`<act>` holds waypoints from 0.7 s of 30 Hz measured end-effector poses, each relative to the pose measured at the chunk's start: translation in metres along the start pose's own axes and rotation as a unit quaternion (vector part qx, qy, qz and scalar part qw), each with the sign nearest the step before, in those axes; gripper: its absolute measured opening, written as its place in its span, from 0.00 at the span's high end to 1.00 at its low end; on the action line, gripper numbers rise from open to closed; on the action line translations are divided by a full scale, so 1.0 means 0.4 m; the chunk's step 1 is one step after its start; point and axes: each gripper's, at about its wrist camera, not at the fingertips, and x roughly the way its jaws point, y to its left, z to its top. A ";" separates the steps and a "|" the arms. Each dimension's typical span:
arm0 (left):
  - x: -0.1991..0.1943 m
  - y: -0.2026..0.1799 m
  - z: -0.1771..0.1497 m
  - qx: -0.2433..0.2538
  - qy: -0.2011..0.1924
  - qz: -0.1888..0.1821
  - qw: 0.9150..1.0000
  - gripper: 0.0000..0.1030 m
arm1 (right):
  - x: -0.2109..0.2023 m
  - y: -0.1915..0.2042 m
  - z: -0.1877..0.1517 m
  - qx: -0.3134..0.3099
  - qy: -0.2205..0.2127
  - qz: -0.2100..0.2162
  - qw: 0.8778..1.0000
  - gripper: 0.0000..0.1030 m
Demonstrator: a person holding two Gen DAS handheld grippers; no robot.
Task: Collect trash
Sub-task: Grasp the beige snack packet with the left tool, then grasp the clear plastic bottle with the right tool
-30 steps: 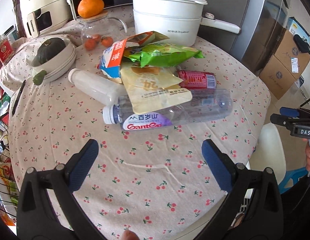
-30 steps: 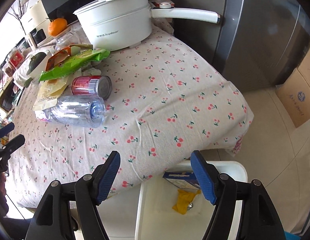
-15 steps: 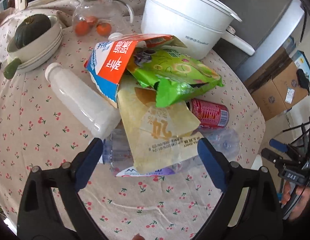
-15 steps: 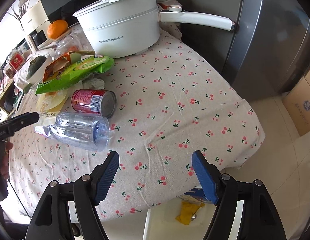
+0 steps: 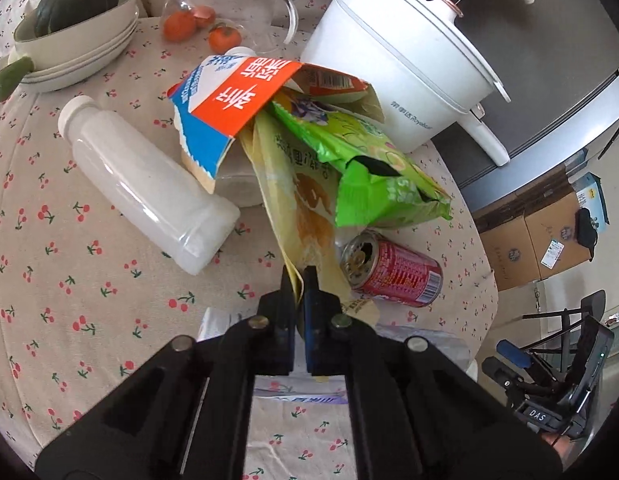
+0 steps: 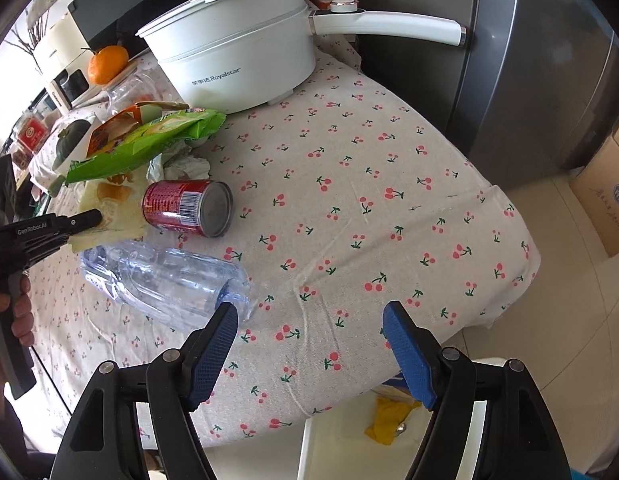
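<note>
A trash pile lies on the cherry-print table [image 6: 369, 184]. My left gripper [image 5: 299, 280] is shut on the lower edge of a yellow snack wrapper [image 5: 305, 208]; it also shows in the right wrist view [image 6: 91, 218]. Over the wrapper lie a green snack bag [image 5: 365, 160] and a torn orange and blue carton [image 5: 229, 100]. A white plastic bottle [image 5: 145, 188], a red can [image 6: 189, 208] and a clear water bottle [image 6: 169, 276] lie beside them. My right gripper [image 6: 309, 324] is open and empty above the table's near edge, next to the clear bottle's base.
A white electric pot [image 6: 237, 52] with a long handle stands at the back. A bowl with a green squash [image 5: 73, 36] and a glass jug [image 5: 229, 8] stand at the far left. A white bin [image 6: 349, 444] with trash in it sits below the table edge. Cardboard boxes [image 5: 549, 240] stand on the floor.
My left gripper moved forward into the pile and shut on the yellow wrapper. My right gripper moved forward over the table edge and stayed open.
</note>
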 end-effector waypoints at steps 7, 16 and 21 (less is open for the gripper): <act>-0.103 -0.060 -0.055 0.052 -0.033 0.025 0.998 0.99 | -0.001 0.019 -0.005 -0.007 -0.004 -0.003 1.000 0.26; -0.257 -0.001 -0.154 0.070 -0.100 0.072 0.990 0.99 | -0.006 0.114 -0.010 -0.025 -0.020 0.024 0.999 0.26; -0.297 0.033 -0.186 0.083 -0.103 0.106 0.986 0.99 | 0.000 0.234 -0.016 -0.117 -0.022 0.049 0.992 0.26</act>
